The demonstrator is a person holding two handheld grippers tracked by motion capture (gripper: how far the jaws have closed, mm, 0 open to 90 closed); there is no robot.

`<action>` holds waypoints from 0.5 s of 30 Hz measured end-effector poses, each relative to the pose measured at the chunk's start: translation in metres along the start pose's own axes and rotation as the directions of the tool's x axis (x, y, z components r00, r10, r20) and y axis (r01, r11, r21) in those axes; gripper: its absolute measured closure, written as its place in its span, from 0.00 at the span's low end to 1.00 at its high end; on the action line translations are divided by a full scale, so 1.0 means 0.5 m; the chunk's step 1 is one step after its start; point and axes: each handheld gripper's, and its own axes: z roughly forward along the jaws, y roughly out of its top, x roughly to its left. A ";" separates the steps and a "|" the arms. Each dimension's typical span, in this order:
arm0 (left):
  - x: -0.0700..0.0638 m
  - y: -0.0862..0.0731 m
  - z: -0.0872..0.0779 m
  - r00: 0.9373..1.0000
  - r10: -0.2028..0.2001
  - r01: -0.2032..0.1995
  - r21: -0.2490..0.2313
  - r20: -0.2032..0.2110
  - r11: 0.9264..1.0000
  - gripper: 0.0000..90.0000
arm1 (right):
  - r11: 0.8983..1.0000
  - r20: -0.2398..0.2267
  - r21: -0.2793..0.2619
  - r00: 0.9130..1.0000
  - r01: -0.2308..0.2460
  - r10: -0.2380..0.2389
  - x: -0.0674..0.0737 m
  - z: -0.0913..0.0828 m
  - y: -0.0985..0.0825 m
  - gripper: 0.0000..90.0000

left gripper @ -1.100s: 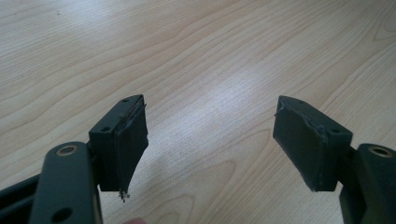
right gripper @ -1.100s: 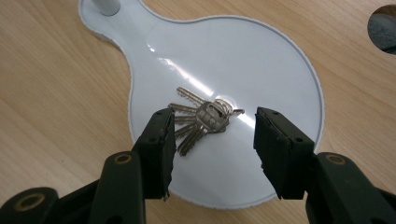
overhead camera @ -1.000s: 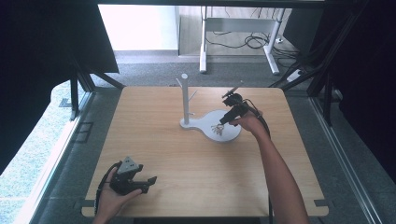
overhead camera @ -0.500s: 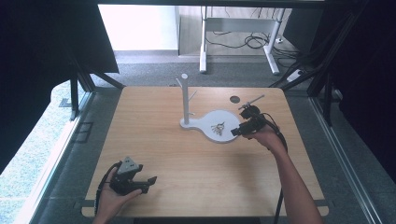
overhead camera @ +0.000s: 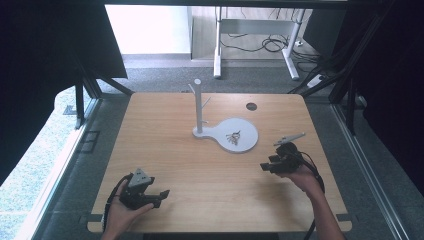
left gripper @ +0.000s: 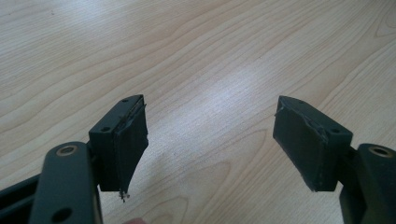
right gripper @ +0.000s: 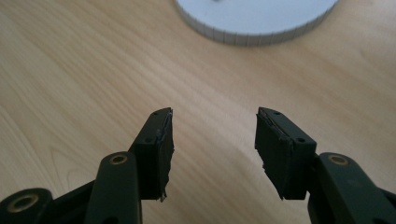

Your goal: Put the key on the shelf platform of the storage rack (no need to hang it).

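Observation:
A white stand (overhead camera: 198, 106) with short pegs rises from a white round base plate (overhead camera: 245, 142) near the middle of the wooden table (overhead camera: 175, 160). A small bunch of keys (overhead camera: 233, 137) lies on that plate. My right gripper (overhead camera: 263, 166) is held at the right of the table, below and right of the plate, open and empty; in the right gripper view its jaws (right gripper: 212, 149) stand apart over bare wood, with the plate's rim (right gripper: 252, 37) ahead. My left gripper (overhead camera: 162, 195) rests near the front left edge, open and empty, its jaws (left gripper: 210, 140) wide over wood.
A dark round hole (overhead camera: 251, 106) sits in the tabletop at the back right. Behind the table stands a white desk frame (overhead camera: 255, 45) with cables on the floor. Dark curtains flank both sides.
My right gripper has drawn back from the white plate toward the front right of the table, leaving the keys on the plate. The left gripper has stayed still.

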 end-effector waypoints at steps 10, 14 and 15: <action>0.005 -0.002 0.000 1.000 -0.007 0.007 0.001 -0.006 1.000 0.29 | 0.995 0.043 -0.059 0.996 -0.076 0.079 -0.002 0.005 -0.083 0.55; 0.006 -0.002 -0.002 1.000 -0.006 0.006 0.003 -0.011 1.000 0.29 | 0.990 0.006 -0.091 0.994 -0.109 0.110 -0.004 0.011 -0.102 0.55; 0.006 -0.002 -0.001 1.000 -0.008 0.008 0.002 -0.011 1.000 0.29 | 0.990 0.000 -0.088 0.994 -0.109 0.109 -0.005 0.013 -0.104 0.55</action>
